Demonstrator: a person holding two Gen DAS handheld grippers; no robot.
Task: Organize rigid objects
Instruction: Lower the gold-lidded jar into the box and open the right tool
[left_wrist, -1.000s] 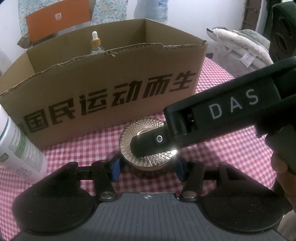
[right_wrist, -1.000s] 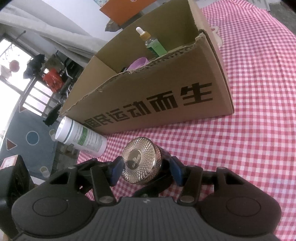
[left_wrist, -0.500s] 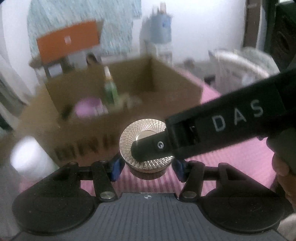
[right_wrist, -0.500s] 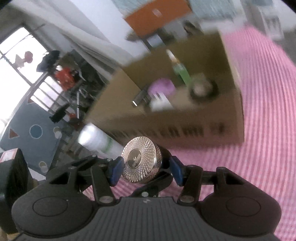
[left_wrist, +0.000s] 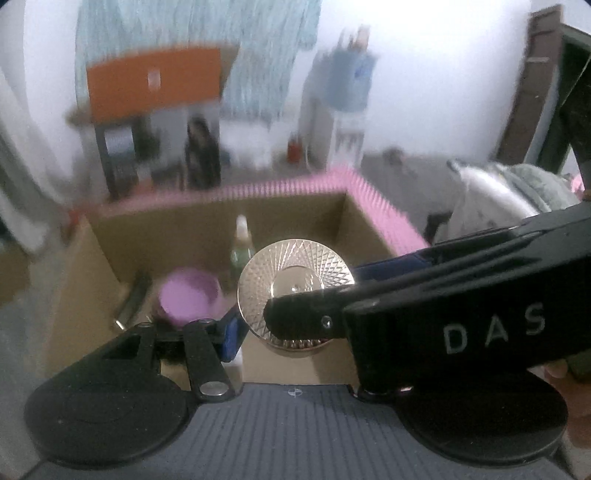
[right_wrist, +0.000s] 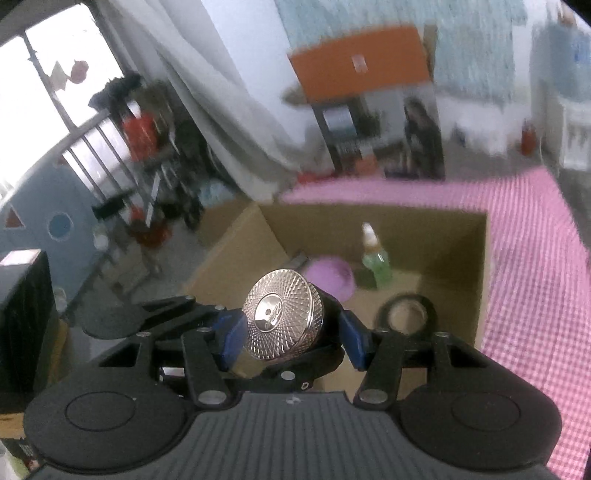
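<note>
A round jar with a shiny faceted metal lid (left_wrist: 293, 291) (right_wrist: 282, 319) hangs in the air over the open cardboard box (left_wrist: 92, 266) (right_wrist: 484, 277). Both grippers hold it. My left gripper (left_wrist: 291, 332) is shut on its sides; only its left blue pad (left_wrist: 231, 338) shows, since the right gripper's black finger crosses the lid. My right gripper (right_wrist: 291, 343) is shut on the jar, a blue pad on each side, the lid tilted toward the camera. In the box stand a green dropper bottle (left_wrist: 242, 251) (right_wrist: 375, 258), a pink bowl (left_wrist: 188, 295) (right_wrist: 330, 275) and a black tape roll (right_wrist: 408, 314).
The box sits on a pink checked tablecloth (right_wrist: 535, 258) that reaches past it to the right. A metal object (left_wrist: 129, 306) lies by the box's left wall. A hand (left_wrist: 569, 391) grips the right tool. Shelves, an orange box and a window lie beyond the table.
Both grippers rose together with the jar, from the cloth in front of the box to above its open top. The box's inside now shows; the white bottle has left view.
</note>
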